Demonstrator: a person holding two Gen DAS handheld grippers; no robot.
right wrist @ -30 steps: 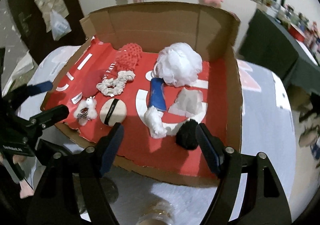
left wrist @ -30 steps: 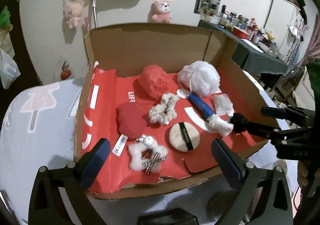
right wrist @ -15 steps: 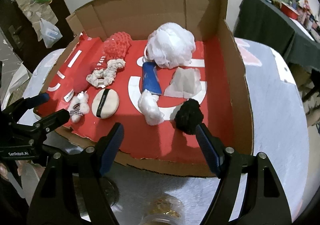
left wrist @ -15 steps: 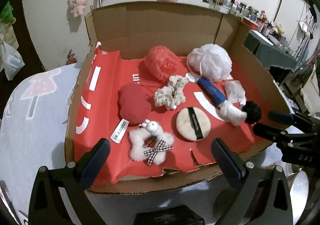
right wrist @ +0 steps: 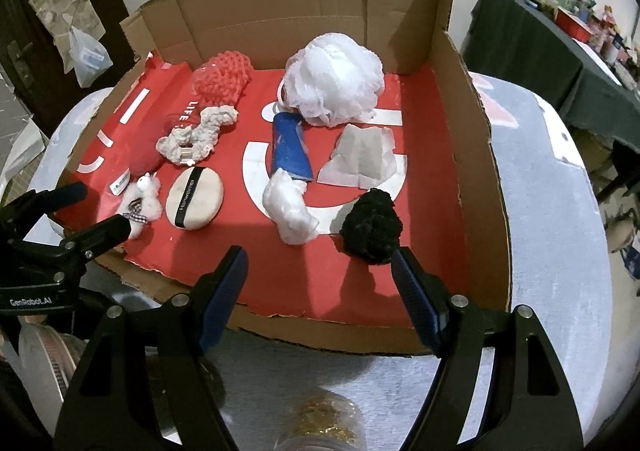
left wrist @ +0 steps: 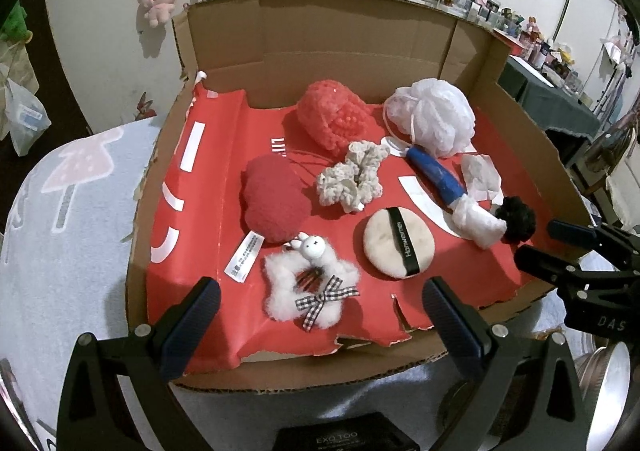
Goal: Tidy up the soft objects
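Moved: both tools have dropped closer to the cardboard box [right wrist: 476, 155]; black pompom [right wrist: 372, 227] sits nearer the right tool.
Left tool [left wrist: 320, 301]: jaws apart, empty, above the white fluffy clip [left wrist: 308, 287].
Right tool [right wrist: 320, 271]: jaws apart, empty; pompom just beyond its right finger.
Pompom: round, fuzzy, no clear long axis, on the red liner [right wrist: 432, 171].

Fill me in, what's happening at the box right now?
A person holds two grippers over the near edge of an open cardboard box lined in red. Both are open and empty. The right gripper hangs just short of the black pom-pom; the left gripper is nearest the white fluffy clip with a checked bow. The powder puff, cream scrunchie and white bath pouf lie untouched.
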